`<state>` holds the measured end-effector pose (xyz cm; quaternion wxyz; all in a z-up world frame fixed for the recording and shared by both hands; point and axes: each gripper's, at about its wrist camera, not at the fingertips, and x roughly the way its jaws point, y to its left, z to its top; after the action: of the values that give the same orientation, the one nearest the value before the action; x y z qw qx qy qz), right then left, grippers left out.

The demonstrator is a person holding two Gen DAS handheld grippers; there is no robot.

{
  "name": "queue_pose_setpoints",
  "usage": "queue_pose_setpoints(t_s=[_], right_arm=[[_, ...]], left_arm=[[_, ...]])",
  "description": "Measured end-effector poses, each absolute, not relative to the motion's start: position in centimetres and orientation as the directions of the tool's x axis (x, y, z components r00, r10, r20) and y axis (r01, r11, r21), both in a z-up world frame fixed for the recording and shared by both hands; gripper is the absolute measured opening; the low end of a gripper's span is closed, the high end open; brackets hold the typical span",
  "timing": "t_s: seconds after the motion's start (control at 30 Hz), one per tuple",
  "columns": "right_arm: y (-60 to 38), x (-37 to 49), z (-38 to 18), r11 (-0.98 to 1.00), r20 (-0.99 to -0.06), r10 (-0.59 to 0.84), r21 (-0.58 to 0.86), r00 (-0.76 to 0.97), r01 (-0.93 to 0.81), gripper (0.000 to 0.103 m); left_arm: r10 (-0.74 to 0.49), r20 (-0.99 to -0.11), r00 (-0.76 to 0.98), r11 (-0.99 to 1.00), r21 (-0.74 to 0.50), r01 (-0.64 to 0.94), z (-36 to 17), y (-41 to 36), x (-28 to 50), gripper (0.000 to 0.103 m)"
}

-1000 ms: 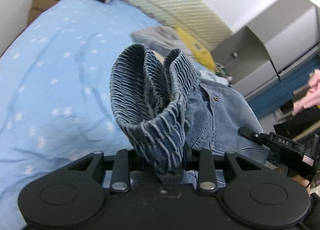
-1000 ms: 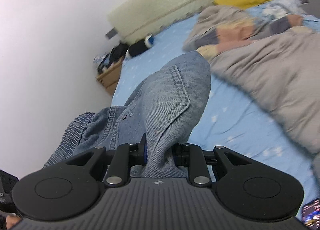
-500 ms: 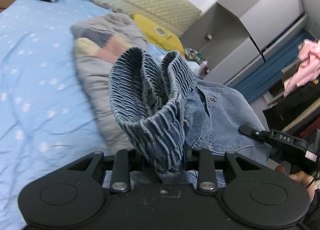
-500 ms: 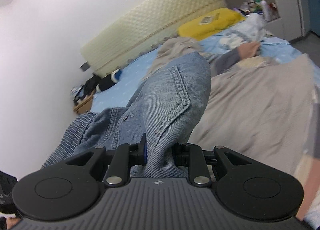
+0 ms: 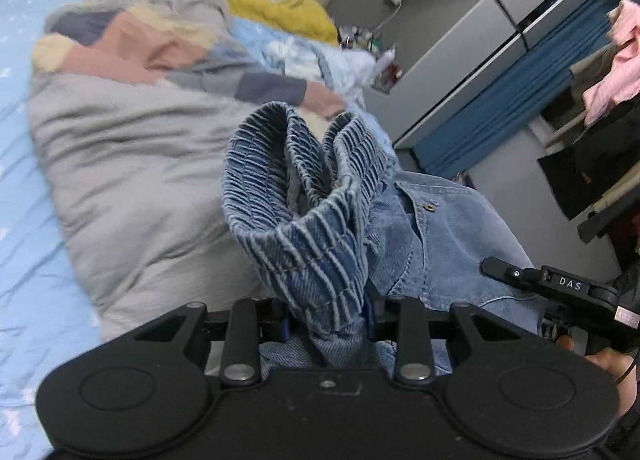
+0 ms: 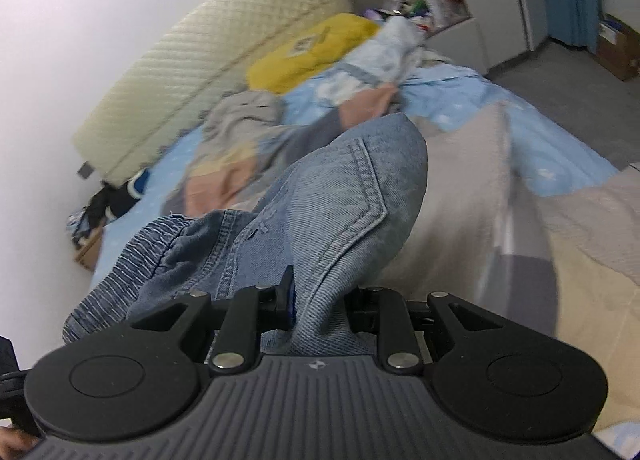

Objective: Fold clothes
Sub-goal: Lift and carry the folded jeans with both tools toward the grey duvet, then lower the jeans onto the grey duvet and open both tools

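A blue denim garment hangs between my two grippers above the bed. My left gripper [image 5: 325,318] is shut on its dark ribbed elastic waistband [image 5: 296,211], which bunches up in front of the camera. My right gripper [image 6: 320,306] is shut on a lighter denim fold with a stitched pocket [image 6: 352,195]. The rest of the denim [image 5: 444,244] stretches to the right toward the other gripper's body [image 5: 560,288]. The fingertips of both grippers are hidden by cloth.
Below lies a grey patchwork quilt [image 5: 132,147] on a light blue bed sheet [image 5: 24,244]. A yellow pillow [image 5: 276,3] and padded headboard [image 6: 216,43] are behind. Grey wardrobe [image 5: 452,39] and blue curtain [image 5: 508,99] stand right. Pink clothing [image 5: 616,55] hangs far right.
Both grippers have swung to the right with the denim held; the view has passed from the bare blue sheet to the grey quilt and the wardrobe side. The grips are unchanged.
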<state>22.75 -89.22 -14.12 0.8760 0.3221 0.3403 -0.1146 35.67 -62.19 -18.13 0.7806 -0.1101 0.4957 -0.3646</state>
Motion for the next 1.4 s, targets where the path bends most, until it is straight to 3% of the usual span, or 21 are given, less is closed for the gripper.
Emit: queue_pose_setpoints(t_s=[0.23,0.37,0.53,0.67,0.73,0.8,0.9,1.17,1.4], right_arm=[[-91.7,23.0,-20.9,0.747,-0.741,-0.005,0.444,0.672,0.495,0.023],[-91.1,23.8,-22.6,0.769,-0.763,-0.036,0.391,0.645,0.506,0.025],[-90.6,24.7,-24.6,0.815,-0.783,-0.079,0.306,0.617,0.493,0.027],[-91.6,24.0,-24.9,0.785,-0.774,-0.076,0.342,0.629,0.516,0.027],[-91.4,23.6,-24.5,0.785,-0.768,-0.079,0.345,0.636,0.514,0.028],[-91.5,23.4,-23.8,0.778,-0.765,-0.080,0.353,0.639,0.520,0.033],[-91.3,22.8,-22.2,0.773,-0.758,-0.105,0.345,0.643,0.532,0.042],[-88.5,20.8,-18.1,0.816,-0.718,-0.220,0.235,0.661,0.528,0.046],[-83.4,19.4,-14.1,0.860,-0.668,-0.183,0.247,0.722,0.446,0.046]], left_arm=[[-0.581,-0.779,0.237,0.773,-0.437,0.460,-23.5,-65.4,36.7,0.034],[-0.545,-0.807,0.227,0.797,-0.415,0.439,-25.2,-65.2,37.0,0.042],[-0.530,-0.817,0.227,0.802,-0.397,0.445,-24.8,-65.3,36.5,0.049],[-0.493,-0.836,0.239,0.818,-0.353,0.454,-23.6,-65.5,36.0,0.053],[-0.463,-0.851,0.247,0.830,-0.318,0.459,-23.0,-65.4,35.5,0.056],[-0.456,-0.848,0.271,0.829,-0.295,0.475,-22.1,-65.0,34.9,0.071],[-0.443,-0.835,0.326,0.834,-0.250,0.492,-20.4,-64.0,34.0,0.083],[-0.438,-0.794,0.421,0.841,-0.197,0.503,-15.5,-59.2,31.6,0.089],[-0.423,-0.756,0.500,0.865,-0.172,0.472,-11.1,-52.5,29.0,0.092]])
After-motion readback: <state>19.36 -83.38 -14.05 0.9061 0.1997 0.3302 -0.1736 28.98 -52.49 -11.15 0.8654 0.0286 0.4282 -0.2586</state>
